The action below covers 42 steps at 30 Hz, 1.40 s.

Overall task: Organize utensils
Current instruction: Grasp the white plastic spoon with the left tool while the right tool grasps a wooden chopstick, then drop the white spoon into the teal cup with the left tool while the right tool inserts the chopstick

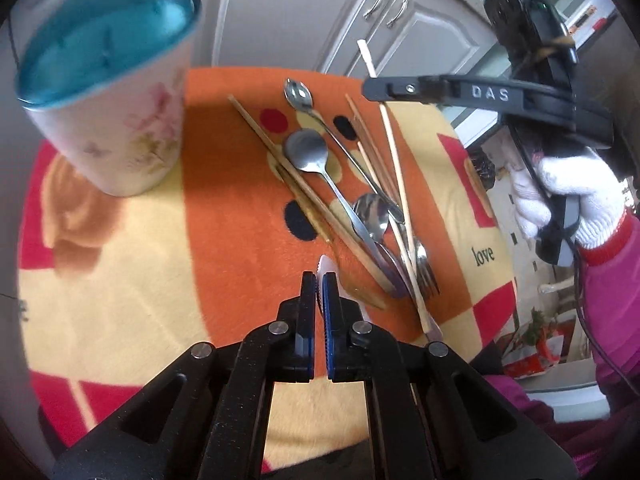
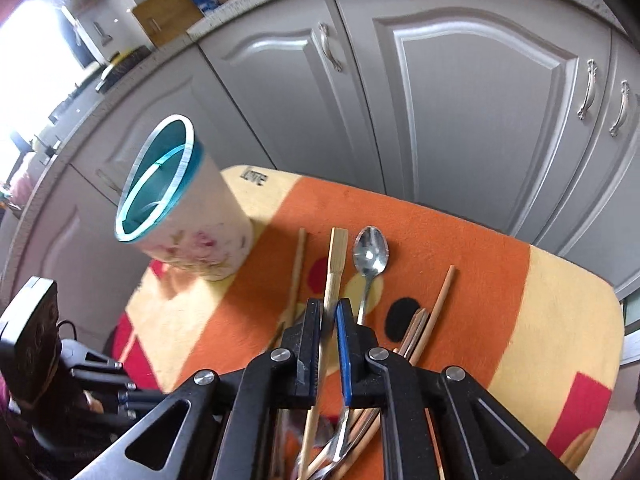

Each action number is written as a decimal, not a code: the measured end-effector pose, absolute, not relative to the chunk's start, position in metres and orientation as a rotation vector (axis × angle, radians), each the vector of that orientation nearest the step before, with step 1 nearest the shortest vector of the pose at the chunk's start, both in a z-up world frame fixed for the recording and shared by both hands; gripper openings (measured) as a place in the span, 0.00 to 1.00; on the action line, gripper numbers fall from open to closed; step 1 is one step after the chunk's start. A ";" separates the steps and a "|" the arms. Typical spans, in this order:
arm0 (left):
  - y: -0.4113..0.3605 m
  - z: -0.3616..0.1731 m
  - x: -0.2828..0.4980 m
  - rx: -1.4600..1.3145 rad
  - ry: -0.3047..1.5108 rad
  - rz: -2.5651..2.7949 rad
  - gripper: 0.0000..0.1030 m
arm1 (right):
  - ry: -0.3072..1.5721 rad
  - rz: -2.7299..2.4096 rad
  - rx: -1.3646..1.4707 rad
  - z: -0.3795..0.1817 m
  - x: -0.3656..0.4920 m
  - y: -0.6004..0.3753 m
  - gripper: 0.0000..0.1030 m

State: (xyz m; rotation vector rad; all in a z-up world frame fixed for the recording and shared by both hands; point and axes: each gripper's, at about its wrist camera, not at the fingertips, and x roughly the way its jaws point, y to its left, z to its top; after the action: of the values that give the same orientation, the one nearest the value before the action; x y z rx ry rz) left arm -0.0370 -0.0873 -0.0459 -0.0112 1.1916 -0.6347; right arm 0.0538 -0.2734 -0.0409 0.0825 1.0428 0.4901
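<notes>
Chopstick (image 2: 335,276) clamped off-centre in the right tongs (image 2: 329,312) may swing and miss the cup (image 2: 192,236) at ten o'clock (left tongs (image 1: 319,286) pinch a white utensil (image 1: 327,266)).

L claw (image 1: 319,280) nearly closed, R claw (image 2: 329,312) clamped

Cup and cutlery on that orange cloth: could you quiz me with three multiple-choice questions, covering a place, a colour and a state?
1. In the left wrist view, the floral cup stands where?
A. Left of the cutlery
B. Right of the cutlery
C. On the cutlery

2. The cup's inside is
A. red
B. teal
C. black

3. The right gripper is
A. open, empty
B. shut on a bamboo chopstick
C. holding a spoon

Answers:
A: the floral cup stands left of the cutlery.
B: its lining shows teal.
B: the right gripper pinches the bamboo chopstick.
</notes>
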 end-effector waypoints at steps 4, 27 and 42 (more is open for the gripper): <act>-0.074 -0.031 -0.047 -0.009 1.160 -0.616 0.01 | 1.011 0.515 0.080 -0.018 0.035 -0.278 0.06; -0.035 0.008 -0.058 -0.104 1.060 -0.544 0.01 | 1.189 0.422 0.088 -0.089 0.079 -0.250 0.24; -0.026 0.011 -0.047 -0.135 1.061 -0.506 0.01 | 1.195 0.445 -0.123 -0.107 0.117 -0.180 0.06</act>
State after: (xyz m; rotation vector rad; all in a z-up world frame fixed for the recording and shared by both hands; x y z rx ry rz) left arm -0.0466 -0.0263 0.0107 -0.1348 1.0614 -0.5056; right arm 0.1166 -0.1802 -0.1070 -0.1227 1.1951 0.4447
